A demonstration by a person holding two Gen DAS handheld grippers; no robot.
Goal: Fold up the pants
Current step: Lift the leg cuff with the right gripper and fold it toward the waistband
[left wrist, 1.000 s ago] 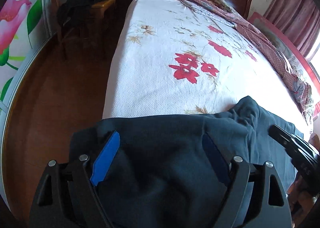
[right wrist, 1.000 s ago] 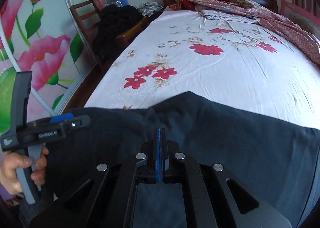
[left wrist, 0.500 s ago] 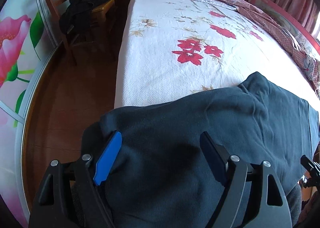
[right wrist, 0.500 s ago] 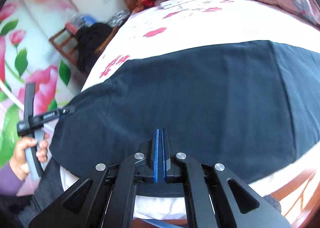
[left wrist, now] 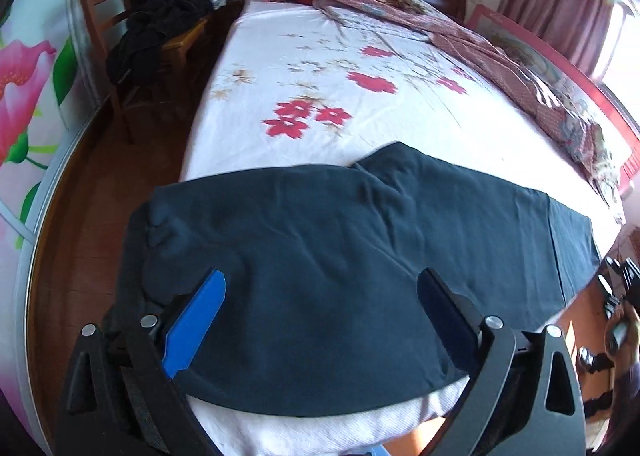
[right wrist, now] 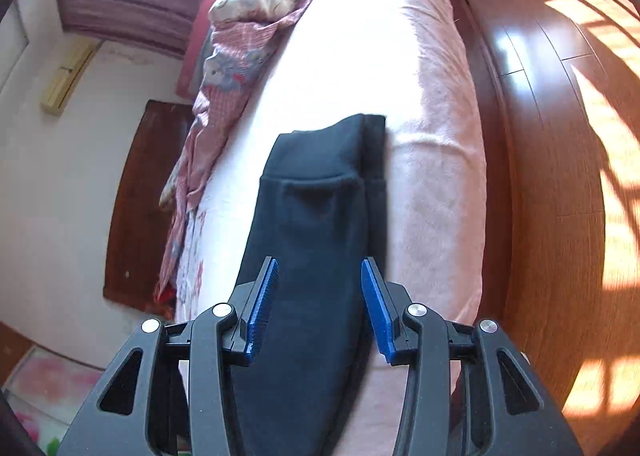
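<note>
Dark navy pants lie flat across the near end of the bed, one end hanging over the left edge. My left gripper is open just above them, blue pads wide apart, holding nothing. In the right wrist view the pants run lengthwise away from me, with the hem end far. My right gripper is open over the pants, empty. The right gripper also shows at the right edge of the left wrist view.
The white floral bedsheet covers the bed. A patterned quilt lies bunched along the far right side. A wooden chair piled with dark clothes stands left of the bed. Wooden floor borders the bed.
My right gripper opened and let go of the pants, then swung round to look along them. My left gripper stayed open and drew back a little; the pants now lie flatter.
</note>
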